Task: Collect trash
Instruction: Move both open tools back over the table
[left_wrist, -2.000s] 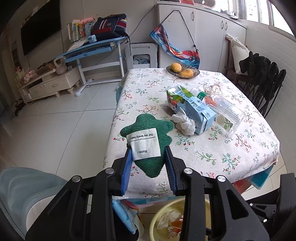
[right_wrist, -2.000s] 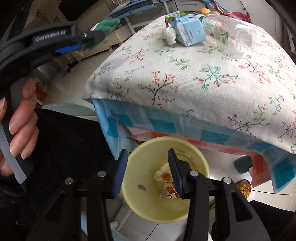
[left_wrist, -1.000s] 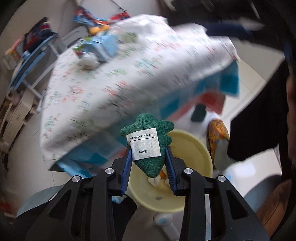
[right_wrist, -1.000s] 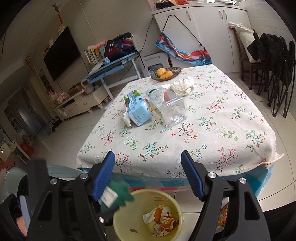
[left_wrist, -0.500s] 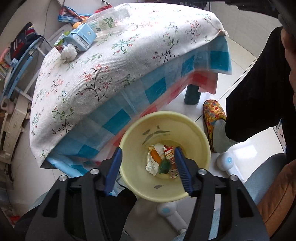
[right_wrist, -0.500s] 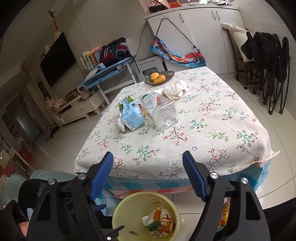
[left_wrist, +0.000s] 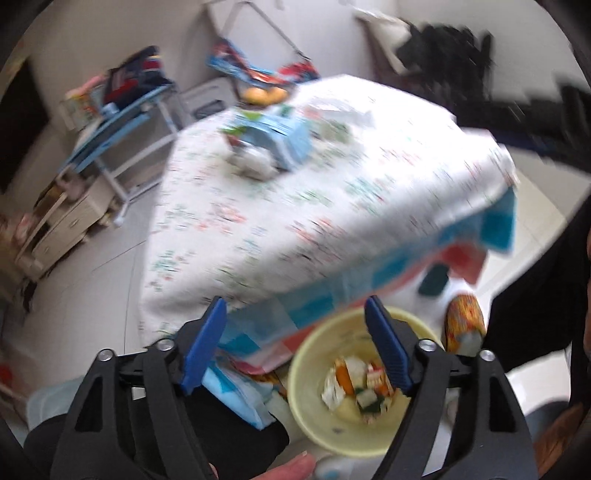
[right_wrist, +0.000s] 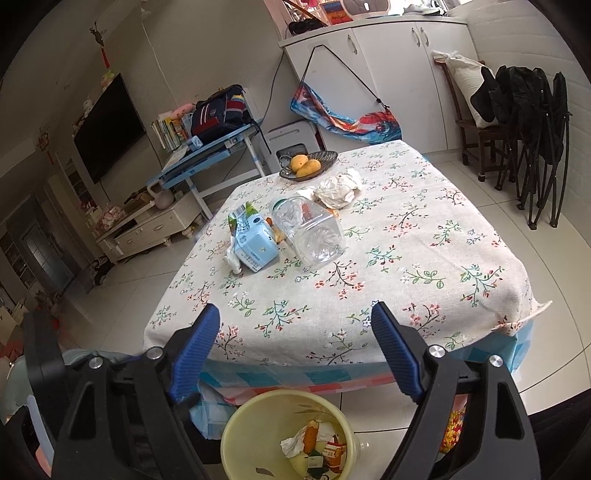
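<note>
Reaching next for the blue carton | both grippers, left and right, gape empty | approach squarely across its narrow sides (bottle touches it) | bin below table edge.

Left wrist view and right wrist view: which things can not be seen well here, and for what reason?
- Left wrist view: motion blur smears the blue carton and the tablecloth; print unreadable.
- Left wrist view: the right finger of the left gripper covers part of the trash in the yellow bin.
- Right wrist view: the bin's near rim is cut off by the bottom edge.
- Right wrist view: orange scraps hide behind the clear plastic bottle.
</note>
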